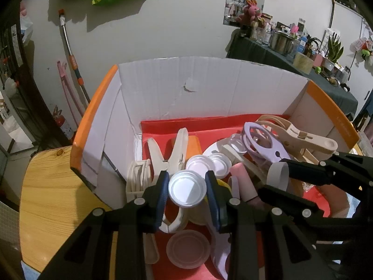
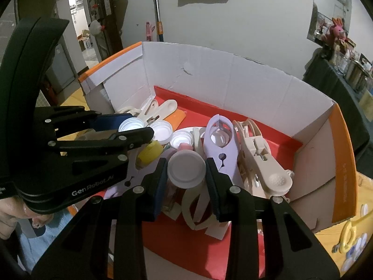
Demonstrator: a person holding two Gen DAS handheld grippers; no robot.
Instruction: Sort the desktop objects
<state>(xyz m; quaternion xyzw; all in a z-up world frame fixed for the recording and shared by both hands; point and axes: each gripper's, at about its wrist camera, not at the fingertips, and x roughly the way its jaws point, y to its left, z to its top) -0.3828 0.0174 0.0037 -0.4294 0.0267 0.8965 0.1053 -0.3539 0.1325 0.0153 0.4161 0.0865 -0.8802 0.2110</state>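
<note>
A white cardboard box with orange rims and a red floor holds several lids, beige clips and a lilac clip. My left gripper is shut on a white round lid, held above the box contents; it also shows in the right wrist view holding that lid. My right gripper is shut on a white ribbed cap over the box; in the left wrist view its fingers grip that cap edge-on.
The box stands on a wooden table. Loose in the box are white lids, a translucent lid, large beige clips and a yellow piece. A yellow clip lies outside the box at right.
</note>
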